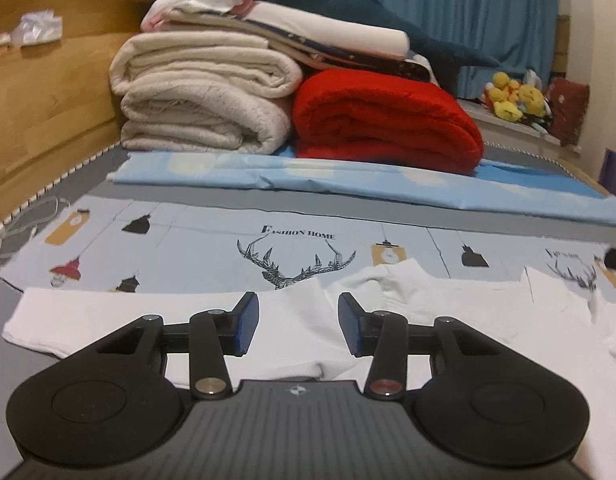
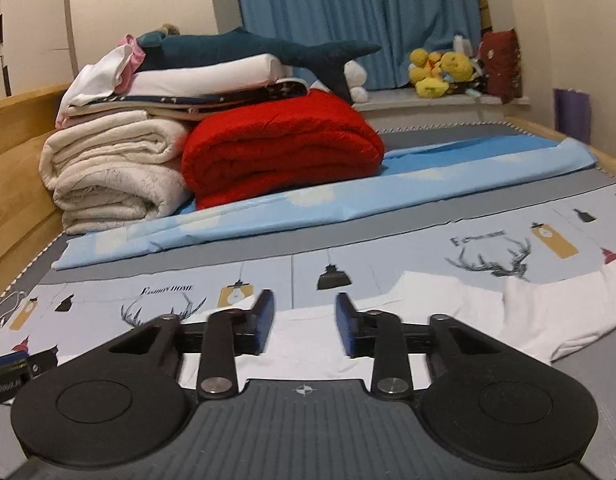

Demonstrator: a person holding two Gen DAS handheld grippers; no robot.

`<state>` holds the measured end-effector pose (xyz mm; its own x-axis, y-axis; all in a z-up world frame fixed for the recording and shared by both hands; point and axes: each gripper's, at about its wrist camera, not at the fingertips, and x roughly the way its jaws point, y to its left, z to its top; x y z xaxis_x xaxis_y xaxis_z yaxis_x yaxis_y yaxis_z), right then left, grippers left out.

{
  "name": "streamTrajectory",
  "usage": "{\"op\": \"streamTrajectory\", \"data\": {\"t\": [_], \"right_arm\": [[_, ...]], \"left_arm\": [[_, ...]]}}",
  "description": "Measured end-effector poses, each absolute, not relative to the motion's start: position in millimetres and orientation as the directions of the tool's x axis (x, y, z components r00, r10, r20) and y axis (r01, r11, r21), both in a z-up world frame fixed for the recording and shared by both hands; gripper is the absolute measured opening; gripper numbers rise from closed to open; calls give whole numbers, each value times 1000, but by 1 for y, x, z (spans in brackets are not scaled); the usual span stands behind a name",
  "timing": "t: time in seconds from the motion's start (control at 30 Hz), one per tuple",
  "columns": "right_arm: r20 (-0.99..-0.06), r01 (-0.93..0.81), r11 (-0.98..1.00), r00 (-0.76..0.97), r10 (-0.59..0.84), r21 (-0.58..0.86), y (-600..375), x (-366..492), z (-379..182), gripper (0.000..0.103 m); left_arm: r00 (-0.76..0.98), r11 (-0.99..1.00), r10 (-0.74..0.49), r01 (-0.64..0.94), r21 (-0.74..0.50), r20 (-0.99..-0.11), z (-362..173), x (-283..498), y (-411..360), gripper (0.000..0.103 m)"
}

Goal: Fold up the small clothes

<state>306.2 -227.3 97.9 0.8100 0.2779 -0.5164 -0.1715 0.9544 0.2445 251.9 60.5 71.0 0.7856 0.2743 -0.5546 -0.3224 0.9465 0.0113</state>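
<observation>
A small white T-shirt (image 1: 300, 332) lies spread flat on the printed sheet, across the near part of the bed. My left gripper (image 1: 299, 322) is open, low over the shirt's middle, holding nothing. In the right wrist view the same white T-shirt (image 2: 488, 312) stretches from under the fingers out to the right. My right gripper (image 2: 304, 322) is open above the shirt's near edge, holding nothing.
A pale blue printed sheet (image 1: 212, 248) covers the grey mattress. Behind it lie a folded light-blue sheet (image 1: 348, 184), a cream blanket roll (image 1: 204, 96), a red blanket (image 1: 388, 120) and stacked linens with a plush shark. A wooden bed frame (image 1: 40, 112) runs along the left.
</observation>
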Motion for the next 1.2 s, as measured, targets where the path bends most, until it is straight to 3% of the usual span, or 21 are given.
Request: {"op": "streamTrajectory", "data": {"t": [0.1, 0.37, 0.67, 0.87, 1.0, 1.2], "right_arm": [[-533, -197, 947, 788, 307, 254, -226, 310, 88, 16], [-564, -241, 950, 764, 313, 201, -208, 330, 76, 16], [-590, -263, 946, 740, 323, 188, -215, 351, 72, 16], [-646, -251, 948, 694, 318, 197, -218, 366, 60, 18], [-671, -236, 949, 671, 314, 208, -214, 373, 53, 23], [-694, -245, 946, 645, 321, 210, -205, 376, 48, 24]], "left_arm": [[768, 940, 259, -340, -30, -586, 67, 261, 72, 49], [747, 927, 263, -371, -55, -610, 58, 285, 107, 49], [593, 800, 379, -595, -69, -711, 41, 298, 209, 50], [427, 671, 441, -741, -25, -789, 21, 290, 268, 58], [383, 641, 452, -767, -5, -806, 13, 282, 292, 71], [351, 621, 444, -784, 1, -824, 4, 280, 303, 76]]}}
